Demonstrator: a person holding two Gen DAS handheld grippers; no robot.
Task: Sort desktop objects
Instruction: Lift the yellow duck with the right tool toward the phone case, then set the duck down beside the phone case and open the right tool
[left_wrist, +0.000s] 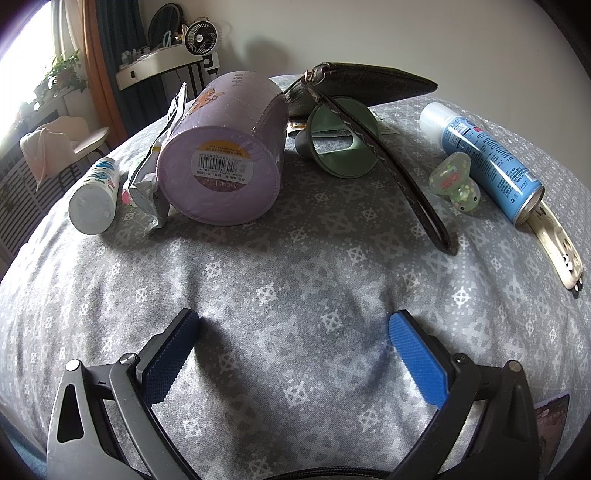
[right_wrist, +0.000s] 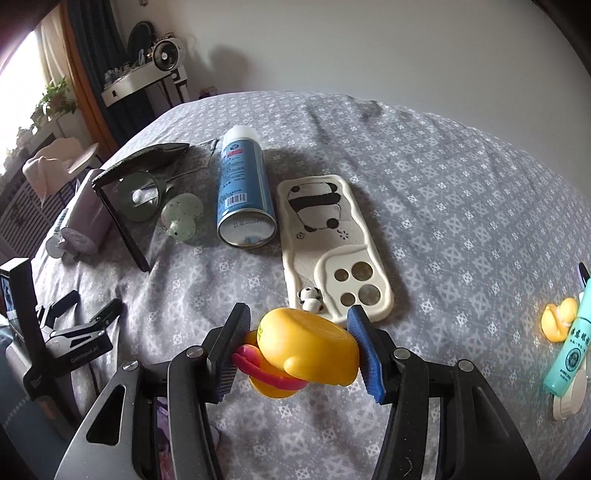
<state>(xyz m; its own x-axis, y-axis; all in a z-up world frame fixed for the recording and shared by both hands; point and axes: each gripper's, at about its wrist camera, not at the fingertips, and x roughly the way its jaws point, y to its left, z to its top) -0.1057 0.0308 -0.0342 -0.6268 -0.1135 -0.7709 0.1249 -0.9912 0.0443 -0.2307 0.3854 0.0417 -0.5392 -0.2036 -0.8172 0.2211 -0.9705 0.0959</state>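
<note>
My right gripper (right_wrist: 299, 339) is shut on a yellow rubber duck (right_wrist: 310, 350) with a pink bill, held above the grey patterned bedspread (right_wrist: 461, 192). Just beyond it lies a cream panda phone case (right_wrist: 325, 236), and left of that a blue spray can (right_wrist: 242, 192) on its side. A second yellow duck (right_wrist: 557, 323) sits at the right edge beside a teal tube (right_wrist: 570, 352). My left gripper (left_wrist: 293, 339) hangs open over bare bedspread (left_wrist: 295, 258), nothing between its blue pads. Ahead of it lie a lilac cylinder box (left_wrist: 225, 155), a white bottle (left_wrist: 96, 197) and the blue spray can (left_wrist: 487, 158).
A dark pouch (left_wrist: 369, 88) with a long strap (left_wrist: 417, 192), a green funnel-like cup (left_wrist: 341, 142), a glittery clear toy (left_wrist: 454, 184) and a foil packet (left_wrist: 155, 173) crowd the far side. A shelf with a fan (left_wrist: 199, 37) stands beyond the bed. The left gripper (right_wrist: 74, 332) shows in the right wrist view.
</note>
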